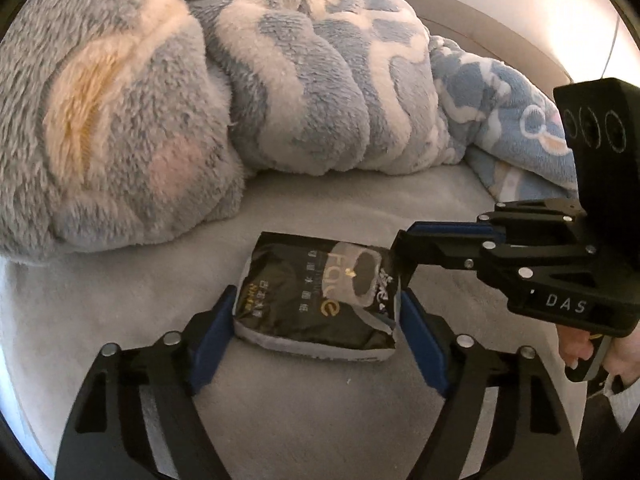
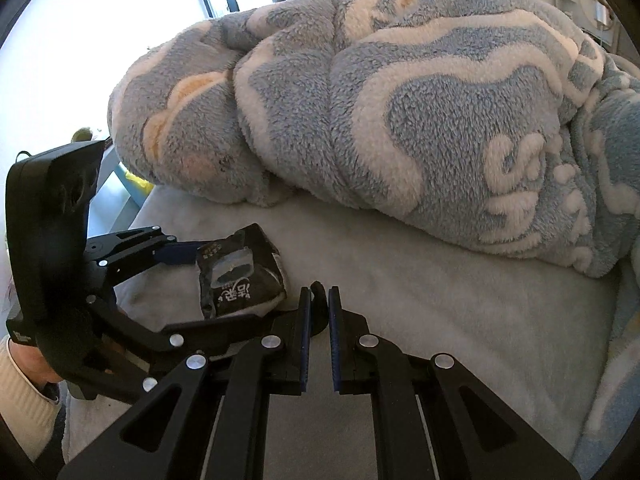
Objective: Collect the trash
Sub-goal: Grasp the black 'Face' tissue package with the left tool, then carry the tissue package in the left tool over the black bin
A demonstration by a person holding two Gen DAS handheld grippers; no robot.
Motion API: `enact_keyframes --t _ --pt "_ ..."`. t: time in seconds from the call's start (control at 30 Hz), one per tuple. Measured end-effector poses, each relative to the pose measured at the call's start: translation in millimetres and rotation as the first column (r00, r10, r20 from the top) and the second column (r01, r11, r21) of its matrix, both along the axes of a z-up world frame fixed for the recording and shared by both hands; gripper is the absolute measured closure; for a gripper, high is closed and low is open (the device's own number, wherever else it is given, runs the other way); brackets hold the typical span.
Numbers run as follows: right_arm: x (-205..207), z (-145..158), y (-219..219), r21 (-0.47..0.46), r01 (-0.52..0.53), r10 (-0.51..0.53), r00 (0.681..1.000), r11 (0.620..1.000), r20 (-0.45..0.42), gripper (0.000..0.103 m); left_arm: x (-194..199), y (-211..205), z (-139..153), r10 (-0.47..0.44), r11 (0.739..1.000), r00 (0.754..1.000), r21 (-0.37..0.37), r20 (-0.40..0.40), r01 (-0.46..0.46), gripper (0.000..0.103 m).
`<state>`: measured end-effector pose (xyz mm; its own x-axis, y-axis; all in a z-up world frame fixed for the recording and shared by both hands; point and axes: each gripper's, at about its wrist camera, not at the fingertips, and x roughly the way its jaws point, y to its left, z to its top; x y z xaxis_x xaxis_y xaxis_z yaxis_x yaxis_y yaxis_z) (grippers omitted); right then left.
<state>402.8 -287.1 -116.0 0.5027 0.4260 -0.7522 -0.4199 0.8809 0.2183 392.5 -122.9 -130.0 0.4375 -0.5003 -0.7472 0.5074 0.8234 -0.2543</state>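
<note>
A black tissue pack (image 1: 312, 304) with a torn white-edged wrapper lies flat on the grey bed sheet (image 1: 120, 300). My left gripper (image 1: 316, 308) straddles it, its blue pads (image 1: 218, 320) lying against the pack's left and right sides. The right gripper (image 1: 394, 258) reaches in from the right, shut and empty, with its tip at the pack's far right corner. In the right wrist view the pack (image 2: 240, 276) sits between the left gripper's (image 2: 248, 276) fingers, just left of and beyond my shut right gripper (image 2: 320, 292).
A thick blue-and-white fleece blanket (image 1: 280, 80) is heaped across the bed behind the pack, also filling the right wrist view as the blanket (image 2: 400, 112). A hand (image 1: 576, 344) holds the right gripper's handle; a cream sleeve (image 2: 20, 380) is at the lower left. A bright window (image 2: 120, 0) lies beyond.
</note>
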Motion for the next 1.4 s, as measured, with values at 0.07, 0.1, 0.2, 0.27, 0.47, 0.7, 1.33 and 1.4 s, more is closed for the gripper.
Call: enact_keyframes --t 0.07,0.1,0.2,0.27,0.47,0.7,1.33,1.4 --pt "2 -1 2 0.000 0.001 -0.001 1.000 1.000 -0.001 0.095 0 2 1 -0.003 1.000 1.000 -0.011 -0.003 0.003 0.026" --pt "2 -1 3 -0.001 0.001 -0.001 1.000 1.000 -0.001 0.095 -1 7 2 0.001 1.000 1.000 -0.020 -0.006 -0.001 0.027" --pt "1 0 4 -0.002 0.002 -0.002 1.000 1.000 0.003 0.095 -3 13 6 0.017 0.999 1.000 -0.038 -0.003 -0.017 0.027" --pt "1 4 5 -0.008 0.005 -0.005 1.000 1.000 0.009 0.095 -5 14 9 0.027 0.999 1.000 -0.031 0.010 -0.027 0.028" --pt "-6 9 2 -0.019 0.030 -0.030 0.999 0.999 0.015 0.095 -17 29 20 0.075 0.997 0.997 -0.033 0.024 -0.074 0.028" --pt "-32 22 9 -0.016 0.041 -0.040 0.998 0.999 0.043 0.095 -46 41 40 0.110 0.993 0.992 -0.041 0.055 -0.108 0.028" --pt "-107 51 61 0.005 0.002 -0.003 0.994 1.000 0.109 0.096 -137 92 65 0.274 0.961 0.957 0.014 0.093 -0.276 0.028" --pt "-116 53 66 0.010 -0.003 0.002 0.994 1.000 0.113 0.096 -146 96 66 0.286 0.957 0.953 0.023 0.095 -0.290 0.028"
